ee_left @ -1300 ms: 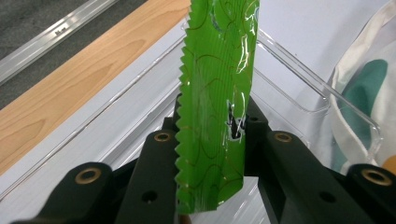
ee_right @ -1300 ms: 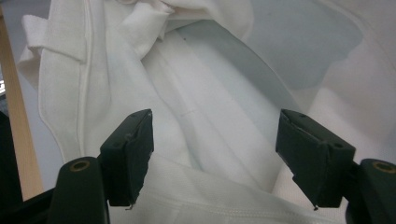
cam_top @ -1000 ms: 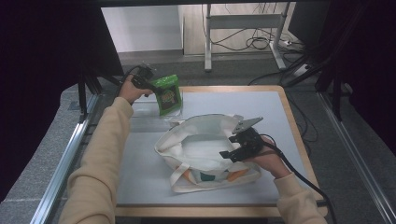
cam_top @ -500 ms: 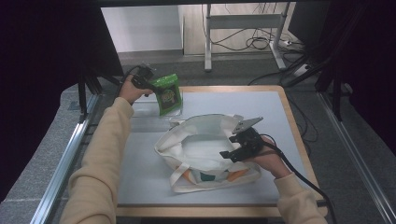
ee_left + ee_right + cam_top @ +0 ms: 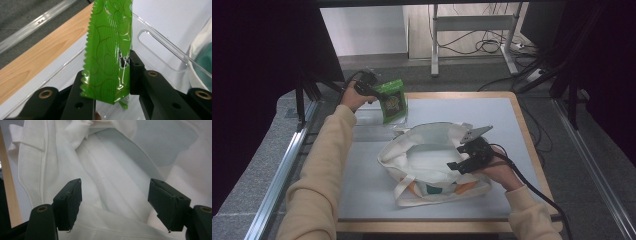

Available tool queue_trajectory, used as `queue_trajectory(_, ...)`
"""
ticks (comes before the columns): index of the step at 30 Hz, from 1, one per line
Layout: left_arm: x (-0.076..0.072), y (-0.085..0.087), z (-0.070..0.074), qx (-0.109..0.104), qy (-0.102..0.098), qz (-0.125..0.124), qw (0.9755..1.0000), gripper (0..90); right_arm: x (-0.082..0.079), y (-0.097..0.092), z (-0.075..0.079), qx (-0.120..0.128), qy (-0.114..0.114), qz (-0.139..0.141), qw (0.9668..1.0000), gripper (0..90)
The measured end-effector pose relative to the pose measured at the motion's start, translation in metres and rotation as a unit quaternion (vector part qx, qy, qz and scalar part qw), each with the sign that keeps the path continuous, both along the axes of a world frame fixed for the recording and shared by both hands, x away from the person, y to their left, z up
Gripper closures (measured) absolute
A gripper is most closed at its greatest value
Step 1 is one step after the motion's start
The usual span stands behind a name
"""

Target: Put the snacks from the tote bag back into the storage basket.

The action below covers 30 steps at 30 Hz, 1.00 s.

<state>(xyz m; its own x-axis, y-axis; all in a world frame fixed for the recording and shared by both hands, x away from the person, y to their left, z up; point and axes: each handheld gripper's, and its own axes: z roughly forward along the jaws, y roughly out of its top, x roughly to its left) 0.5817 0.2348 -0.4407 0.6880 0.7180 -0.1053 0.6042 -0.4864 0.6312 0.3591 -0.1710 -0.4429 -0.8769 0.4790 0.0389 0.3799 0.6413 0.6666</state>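
Observation:
A green snack packet point(image 5: 392, 102) hangs at the table's far left, above a clear plastic tray point(image 5: 367, 119). My left gripper point(image 5: 373, 90) is shut on the packet's top edge; in the left gripper view the crinkled green packet point(image 5: 108, 52) is pinched between the two black jaws. A white cloth tote bag point(image 5: 428, 155) lies open in the middle of the table, with orange and green print on its front. My right gripper point(image 5: 458, 161) hovers at the bag's right rim, open, and the right gripper view looks into the white bag point(image 5: 105, 170) between wide-apart jaws.
The table has a grey-white mat point(image 5: 492, 115) and a wooden rim point(image 5: 532, 145). Metal rails point(image 5: 287, 165) run along the left side. A cable point(image 5: 537, 192) trails from the right gripper. Floor cables and a desk frame lie beyond the far edge.

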Motion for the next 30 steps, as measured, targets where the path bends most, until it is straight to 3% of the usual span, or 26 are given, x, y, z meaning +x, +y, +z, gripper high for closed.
queue_trajectory(10, 0.002, -0.002, -0.001, 0.002, -0.012, 0.011, 0.9999, 70.8, 0.000, 0.000, 0.000, 0.000, 0.001, 0.001, 1.0000, 27.5)
queue_trajectory(12, 0.003, -0.002, -0.002, 0.003, -0.016, 0.014, 0.9998, 67.0, 0.000, 0.000, 0.000, -0.001, 0.001, 0.002, 1.0000, 27.5)
queue_trajectory(14, 0.004, -0.003, -0.001, 0.007, -0.019, 0.022, 0.9995, 55.2, 0.000, 0.000, 0.000, -0.001, 0.001, 0.002, 1.0000, 27.5)
queue_trajectory(15, 0.004, -0.002, 0.000, 0.003, -0.024, 0.026, 0.9994, 49.0, 0.000, 0.000, 0.000, -0.001, 0.001, 0.002, 1.0000, 27.5)
queue_trajectory(20, 0.002, 0.001, 0.011, 0.007, -0.066, 0.048, 0.9966, 35.6, 0.000, 0.000, 0.000, -0.002, 0.001, 0.004, 1.0000, 27.5)
queue_trajectory(22, 0.001, 0.003, 0.015, 0.016, -0.076, 0.060, 0.9952, 34.1, 0.000, 0.000, 0.000, -0.002, 0.001, 0.004, 1.0000, 27.5)
queue_trajectory(24, -0.001, 0.006, 0.020, 0.007, -0.088, 0.074, 0.9934, 32.6, 0.000, 0.000, 0.000, -0.002, 0.002, 0.004, 1.0000, 27.5)
queue_trajectory(30, -0.007, 0.010, 0.032, -0.004, -0.098, 0.073, 0.9925, 33.0, 0.000, 0.000, -0.001, -0.002, 0.002, 0.005, 1.0000, 27.5)
